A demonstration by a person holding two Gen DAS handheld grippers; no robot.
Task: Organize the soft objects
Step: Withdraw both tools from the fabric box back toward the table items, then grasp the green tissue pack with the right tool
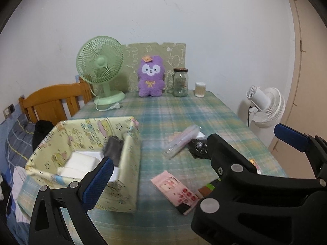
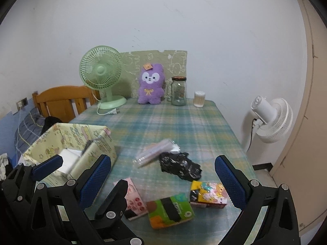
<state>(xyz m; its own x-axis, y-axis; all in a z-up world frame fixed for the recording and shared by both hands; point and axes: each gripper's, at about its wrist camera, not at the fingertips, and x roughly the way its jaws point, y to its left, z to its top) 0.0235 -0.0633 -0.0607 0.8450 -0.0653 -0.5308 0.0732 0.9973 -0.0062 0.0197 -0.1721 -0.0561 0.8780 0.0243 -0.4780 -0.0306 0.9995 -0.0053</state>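
Note:
A yellow patterned fabric box (image 1: 130, 175) (image 2: 51, 140) stands at the table's near left, with white packs (image 1: 81, 161) and a grey soft item (image 1: 113, 148) inside. On the plaid cloth lie a pink tissue pack (image 1: 173, 189) (image 2: 136, 200), a green pack (image 2: 170, 210), a yellow cartoon pack (image 2: 208, 193), a crumpled black bag (image 2: 179, 167) (image 1: 197, 148) and a clear sleeve (image 1: 180, 140) (image 2: 153, 153). My left gripper (image 1: 192, 149) is open and empty beside the box. My right gripper (image 2: 163, 181) is open and empty above the packs.
At the table's back stand a green fan (image 1: 100, 65), a purple plush (image 1: 151, 76), a glass jar (image 1: 180, 82) and a small cotton-swab container (image 1: 199, 89). A white floor fan (image 2: 269, 120) stands to the right. A wooden chair (image 1: 53, 100) and a bed are on the left.

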